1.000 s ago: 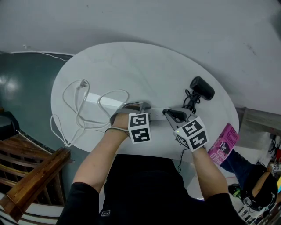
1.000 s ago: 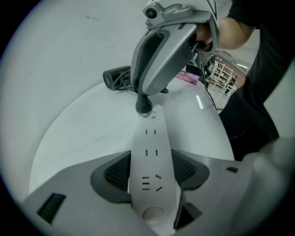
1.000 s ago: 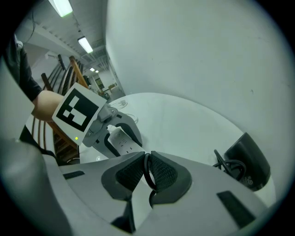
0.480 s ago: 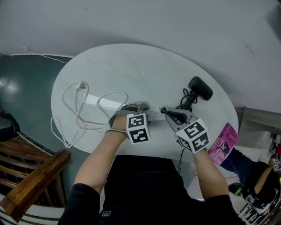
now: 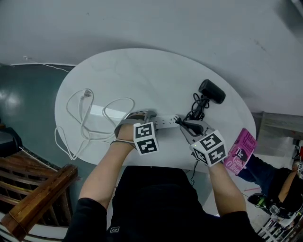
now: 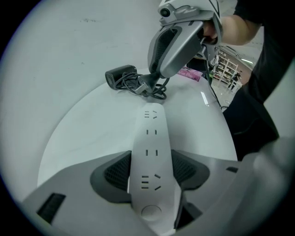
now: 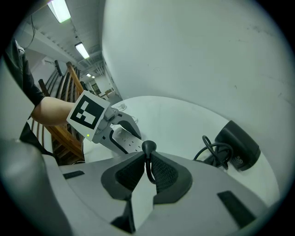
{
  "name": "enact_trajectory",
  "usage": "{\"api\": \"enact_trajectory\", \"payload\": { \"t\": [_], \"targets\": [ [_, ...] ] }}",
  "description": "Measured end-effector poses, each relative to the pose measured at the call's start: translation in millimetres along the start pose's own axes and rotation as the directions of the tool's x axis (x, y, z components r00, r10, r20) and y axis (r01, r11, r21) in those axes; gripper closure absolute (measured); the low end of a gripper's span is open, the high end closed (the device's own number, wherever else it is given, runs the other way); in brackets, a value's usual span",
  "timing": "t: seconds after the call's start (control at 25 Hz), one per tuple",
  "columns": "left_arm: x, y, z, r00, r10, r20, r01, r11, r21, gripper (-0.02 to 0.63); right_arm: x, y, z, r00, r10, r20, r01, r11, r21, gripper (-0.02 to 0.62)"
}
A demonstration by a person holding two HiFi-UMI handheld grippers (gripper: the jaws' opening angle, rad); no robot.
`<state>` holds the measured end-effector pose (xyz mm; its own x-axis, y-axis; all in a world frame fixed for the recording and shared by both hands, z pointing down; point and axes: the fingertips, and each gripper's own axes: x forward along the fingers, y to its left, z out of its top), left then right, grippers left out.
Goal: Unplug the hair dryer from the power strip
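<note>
Beyond the power strip (image 5: pixel 164 122) the white table (image 5: pixel 142 75) lies bare to its far edge, open for a pass. Right of the strip, the hair dryer (image 5: pixel 211 91) and its tangled black cord (image 5: pixel 196 108) block the way. Left of the strip, loops of white cable (image 5: pixel 87 120) sprawl.

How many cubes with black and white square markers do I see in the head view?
2. One black-and-white marker cube rides on the left gripper, the other on the right gripper. None seems hidden.

A large workshop or lab hall: long ceiling strip lights (image 7: pixel 59 10), open shelving racks (image 6: pixel 227 69) far behind, a plain round white tabletop (image 5: pixel 142 71), wooden chairs (image 5: pixel 38 198) alongside
</note>
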<state>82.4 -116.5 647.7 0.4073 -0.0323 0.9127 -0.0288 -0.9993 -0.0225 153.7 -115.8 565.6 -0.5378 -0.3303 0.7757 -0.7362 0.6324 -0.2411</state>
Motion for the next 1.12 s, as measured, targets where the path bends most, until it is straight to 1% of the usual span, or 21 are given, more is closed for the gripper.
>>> {"api": "enact_trajectory", "payload": {
  "t": [0.2, 0.32, 0.56, 0.72, 0.8, 0.88, 1.0, 1.12],
  "targets": [
    [-11.2, 1.2, 4.7, 0.998, 0.051, 0.029, -0.051, 0.999, -0.001, 0.342, -4.8, -0.4, -16.0, 1.0, -0.011, -0.006, 0.011, 0.999, 0.033, 0.534],
    [-19.2, 1.3, 7.7, 0.997, 0.069, 0.045, -0.068, 0.998, -0.017, 0.362, -5.3, 0.3, -23.5, 1.0, -0.019, -0.002, 0.019, 0.998, 0.062, 0.534],
    [-42.4, 1.2, 15.3, 0.988, 0.111, 0.105, -0.1, 0.99, -0.103, 0.41, -2.0, 2.6, -39.8, 1.0, -0.024, 0.001, 0.024, 0.994, 0.11, 0.534],
    [-60.1, -2.1, 22.3, 0.981, 0.129, 0.143, -0.107, 0.983, -0.15, 0.402, -3.6, 4.9, -46.7, 1.0, -0.03, 0.003, 0.029, 0.992, 0.121, 0.535],
    [-70.3, -4.3, 28.3, 0.975, 0.146, 0.17, -0.116, 0.978, -0.175, 0.396, -4.3, 4.9, -51.2, 0.999, -0.032, 0.003, 0.031, 0.991, 0.127, 0.534],
    [-82.4, -7.5, 37.3, 0.963, 0.161, 0.214, -0.113, 0.969, -0.217, 0.396, -6.1, 5.1, -55.7, 1.0, -0.029, 0.006, 0.028, 0.99, 0.136, 0.534],
    [-102.1, -11.6, 51.5, 0.941, 0.189, 0.281, -0.108, 0.954, -0.279, 0.396, -13.3, 4.8, -56.1, 0.999, -0.03, 0.032, 0.025, 0.989, 0.146, 0.534],
    [-121.7, -14.9, 62.8, 0.919, 0.229, 0.321, -0.123, 0.94, -0.318, 0.396, -24.4, 4.7, -49.1, 0.997, -0.029, 0.078, 0.017, 0.989, 0.146, 0.534]
  ]
}}
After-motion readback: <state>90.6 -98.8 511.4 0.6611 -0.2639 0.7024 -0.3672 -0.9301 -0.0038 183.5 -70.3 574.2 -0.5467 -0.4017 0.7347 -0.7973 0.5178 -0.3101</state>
